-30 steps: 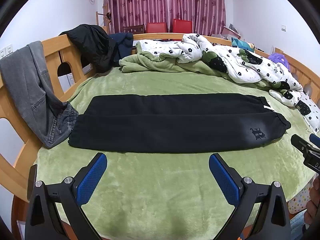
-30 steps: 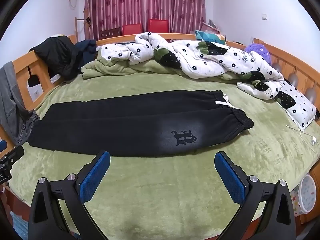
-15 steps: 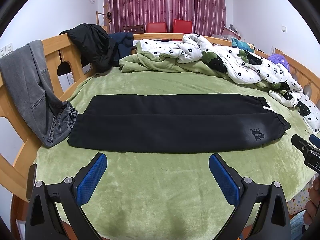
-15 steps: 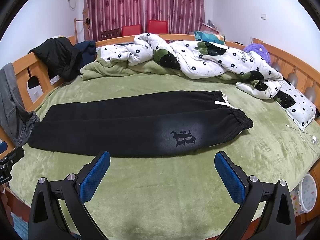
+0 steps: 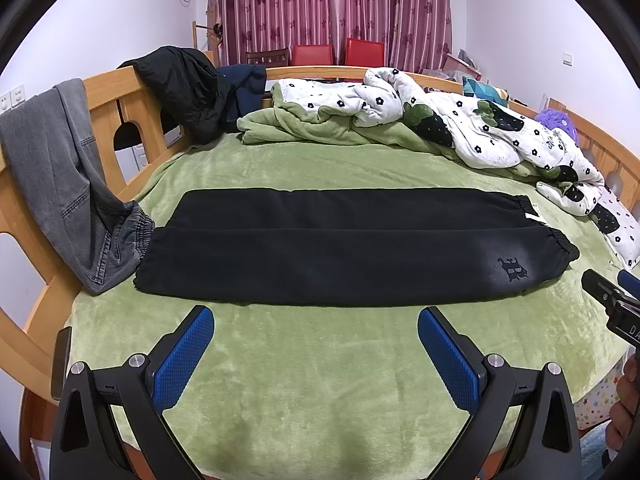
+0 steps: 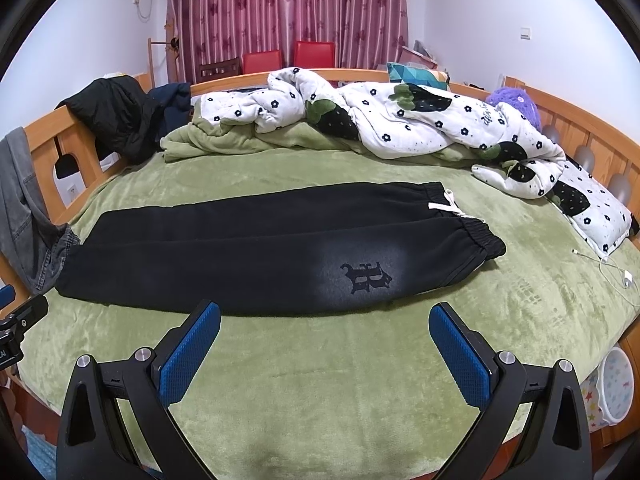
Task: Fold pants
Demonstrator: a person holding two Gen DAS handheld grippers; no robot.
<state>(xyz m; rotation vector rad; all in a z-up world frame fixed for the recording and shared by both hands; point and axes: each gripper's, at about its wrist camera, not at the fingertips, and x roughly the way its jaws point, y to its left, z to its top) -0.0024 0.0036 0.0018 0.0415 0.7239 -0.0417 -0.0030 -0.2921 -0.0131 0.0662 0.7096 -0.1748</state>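
On the far left I see grey jeans (image 5: 60, 184) draped over the wooden bed frame (image 5: 108, 116), their hem touching the left end of the black pants (image 5: 340, 248). The pants lie flat across the green blanket (image 5: 320, 360) on the bed, folded lengthwise with one leg beside the other, cuffs to the left and elastic waistband (image 6: 476, 240) to the right, a white drawstring (image 6: 444, 208) showing there. A dark emblem (image 6: 366, 278) sits near the waistband on the near leg. I hold my left gripper (image 5: 316, 334) just short of the pants' near edge, blue fingers (image 5: 184, 356) spread wide and empty. My right gripper (image 6: 325, 328) hovers nearer the waistband end, fingers (image 6: 460, 356) likewise spread wide, gripping nothing. A flowered quilt (image 6: 400, 120) is bunched at the far right.
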